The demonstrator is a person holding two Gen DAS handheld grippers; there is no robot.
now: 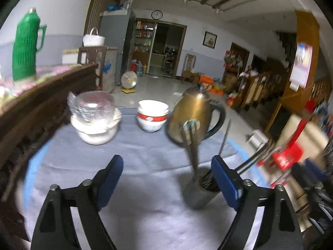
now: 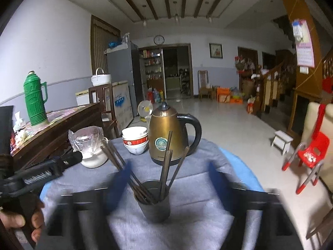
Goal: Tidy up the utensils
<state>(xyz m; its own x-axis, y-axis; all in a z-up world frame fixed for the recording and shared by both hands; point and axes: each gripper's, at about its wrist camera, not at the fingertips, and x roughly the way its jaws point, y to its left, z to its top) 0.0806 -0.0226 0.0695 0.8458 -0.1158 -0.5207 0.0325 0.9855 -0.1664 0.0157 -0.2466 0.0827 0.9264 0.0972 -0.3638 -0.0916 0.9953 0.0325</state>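
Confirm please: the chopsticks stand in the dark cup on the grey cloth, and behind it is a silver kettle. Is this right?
Not quite. The kettle is gold-brown with a black handle, as the right wrist view shows. The chopsticks do stand in the dark cup on the grey cloth.

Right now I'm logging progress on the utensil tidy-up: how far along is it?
Nearly finished, it seems. Done: the chopsticks stand in the cup on the cloth; I see none loose on it. In hand: nothing; the left gripper and right gripper are open, their jaws empty. Left: maybe only pulling clear. The bowls and kettle sit behind the cup.
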